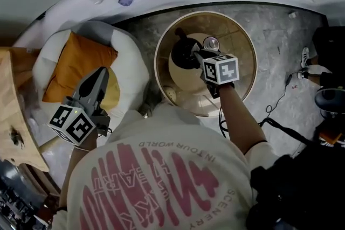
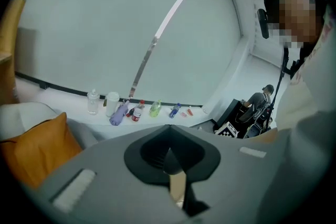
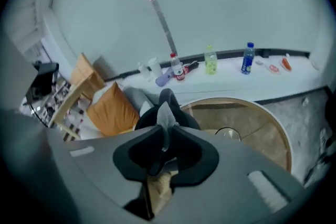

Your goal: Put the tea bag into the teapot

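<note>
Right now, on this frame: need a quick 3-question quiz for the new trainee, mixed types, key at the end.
1. True or false: the left gripper holds the tea bag.
2. The teapot stands on: A) the round table; B) the window ledge; C) the sofa.
3. What colour is the cushion near the left gripper?
Key: 1 false: the right gripper is shut on the tea bag, and the left gripper is shut with nothing in it. 2 A. 3 orange.
</note>
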`<state>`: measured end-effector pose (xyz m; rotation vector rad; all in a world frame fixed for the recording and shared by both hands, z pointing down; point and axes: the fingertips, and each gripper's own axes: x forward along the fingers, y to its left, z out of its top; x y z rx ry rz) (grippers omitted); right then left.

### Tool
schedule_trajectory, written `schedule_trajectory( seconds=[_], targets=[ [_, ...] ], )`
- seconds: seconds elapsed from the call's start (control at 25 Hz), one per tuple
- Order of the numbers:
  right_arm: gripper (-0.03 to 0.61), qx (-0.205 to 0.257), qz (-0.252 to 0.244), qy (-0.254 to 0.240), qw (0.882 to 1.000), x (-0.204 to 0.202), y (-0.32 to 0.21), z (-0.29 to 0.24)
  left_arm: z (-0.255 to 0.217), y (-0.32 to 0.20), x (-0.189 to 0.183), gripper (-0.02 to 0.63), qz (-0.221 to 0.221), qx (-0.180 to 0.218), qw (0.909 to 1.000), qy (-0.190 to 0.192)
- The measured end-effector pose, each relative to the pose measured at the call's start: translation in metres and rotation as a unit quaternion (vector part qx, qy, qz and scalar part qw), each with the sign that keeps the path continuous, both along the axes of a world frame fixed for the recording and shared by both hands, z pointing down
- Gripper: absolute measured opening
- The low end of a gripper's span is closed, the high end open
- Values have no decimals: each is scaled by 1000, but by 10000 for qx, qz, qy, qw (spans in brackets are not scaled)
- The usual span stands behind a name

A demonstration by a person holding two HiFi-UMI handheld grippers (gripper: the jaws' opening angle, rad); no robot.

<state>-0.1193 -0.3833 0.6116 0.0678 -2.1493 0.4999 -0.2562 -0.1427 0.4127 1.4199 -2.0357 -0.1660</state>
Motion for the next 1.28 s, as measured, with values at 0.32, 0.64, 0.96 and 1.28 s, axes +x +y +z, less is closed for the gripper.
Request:
schedule_trajectory(
  seconds=[0.32, 0.64, 0.96, 1.28],
  targets=[
    [57, 1069, -2081, 982, 9673, -11, 13, 20, -2, -4, -4, 15, -214, -60, 9998, 3],
    [55, 1890, -3691, 1631, 8953, -12, 21, 35, 2, 17, -7, 15, -569, -106, 9983, 2],
    [55, 1714, -4369, 2083, 8581, -20, 32, 50, -6, 31, -18, 15, -794, -113, 9967, -87],
    [35, 1751, -4763, 2224, 8325, -23, 35, 52, -5, 54, -15, 15, -1064, -87, 9943, -5]
  ],
)
